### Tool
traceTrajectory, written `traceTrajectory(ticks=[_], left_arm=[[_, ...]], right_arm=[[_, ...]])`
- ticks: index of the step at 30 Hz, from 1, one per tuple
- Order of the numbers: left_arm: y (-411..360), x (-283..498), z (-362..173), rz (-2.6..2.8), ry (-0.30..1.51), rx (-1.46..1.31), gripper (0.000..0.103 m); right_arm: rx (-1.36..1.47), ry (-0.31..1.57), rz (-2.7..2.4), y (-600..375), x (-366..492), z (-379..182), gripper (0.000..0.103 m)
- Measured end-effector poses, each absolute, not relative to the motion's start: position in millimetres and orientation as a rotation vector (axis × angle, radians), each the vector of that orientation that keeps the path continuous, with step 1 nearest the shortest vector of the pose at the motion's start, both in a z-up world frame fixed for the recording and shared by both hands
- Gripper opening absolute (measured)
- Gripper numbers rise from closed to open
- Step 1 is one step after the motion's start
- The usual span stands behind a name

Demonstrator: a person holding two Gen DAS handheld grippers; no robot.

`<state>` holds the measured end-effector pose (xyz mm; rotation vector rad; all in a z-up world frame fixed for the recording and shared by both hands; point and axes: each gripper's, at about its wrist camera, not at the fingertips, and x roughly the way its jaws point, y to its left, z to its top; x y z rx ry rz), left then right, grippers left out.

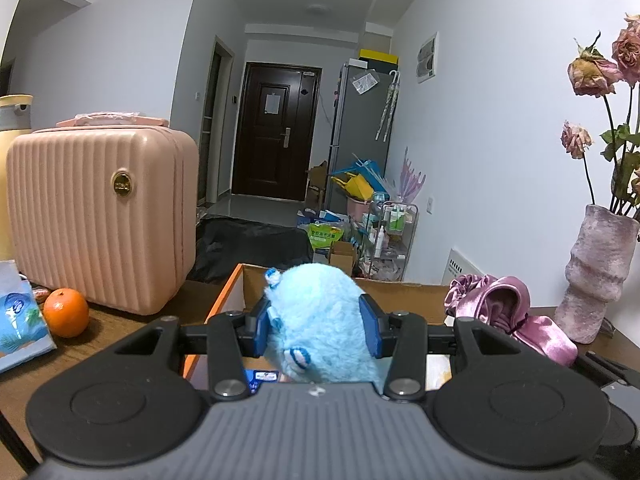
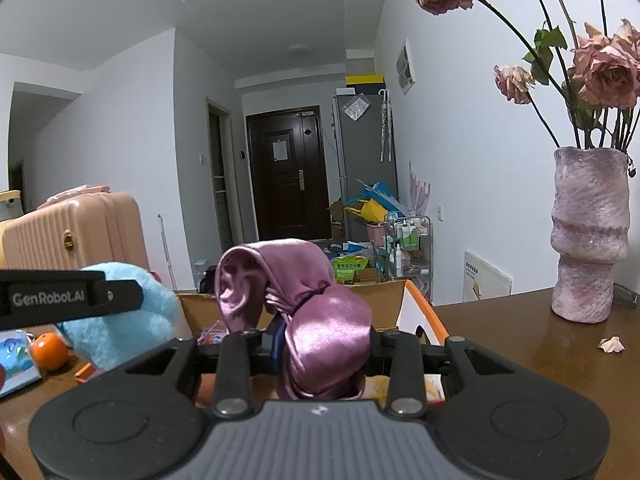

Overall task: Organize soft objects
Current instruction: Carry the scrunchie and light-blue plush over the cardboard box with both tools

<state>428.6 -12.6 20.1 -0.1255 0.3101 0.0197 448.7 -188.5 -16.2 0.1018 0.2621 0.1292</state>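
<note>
Currently, 2 soft items in hand, 1 container ahead.

Item 1: blue plush toy (image 1: 320,320). Pinched between the blue pads of the left hand-held gripper (image 1: 318,330), which is closed on its sides; the toy stands up out of the jaws at lower centre of the left wrist view. In the right wrist view it shows at lower left, beside the other tool's black finger.

Item 2: purple satin cloth (image 2: 320,328), a bunched, knotted piece. Clamped in the right hand-held gripper (image 2: 322,346), jaws closed narrowly on it; a loop of it rises above the jaws at centre frame. In the left wrist view it sits at right centre.

Container: cardboard box (image 1: 236,292) with orange flaps, open top, on the brown bench (image 1: 120,328). It lies directly ahead of and below both tools; the near rim appears just behind each held item. Its long side seems to run across the frame, left to right.

Judgement: both hands look about equally near the box, the left over its left part, the right over its right part. The coming move likely turns on carrying each item past the near rim before release.

Also present: pink case (image 1: 100,216), orange fruit (image 1: 66,312), vase (image 2: 588,236).
</note>
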Motion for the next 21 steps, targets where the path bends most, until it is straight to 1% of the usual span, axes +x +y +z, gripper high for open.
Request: traceTrajectory(ticks=[21], left_arm=[[-23.8, 478.5, 14.6, 0.045, 0.307, -0.102, 0.045]], right_arm=[[0.088, 0.279, 0.090, -181.0, 491.9, -21.9, 0.033]])
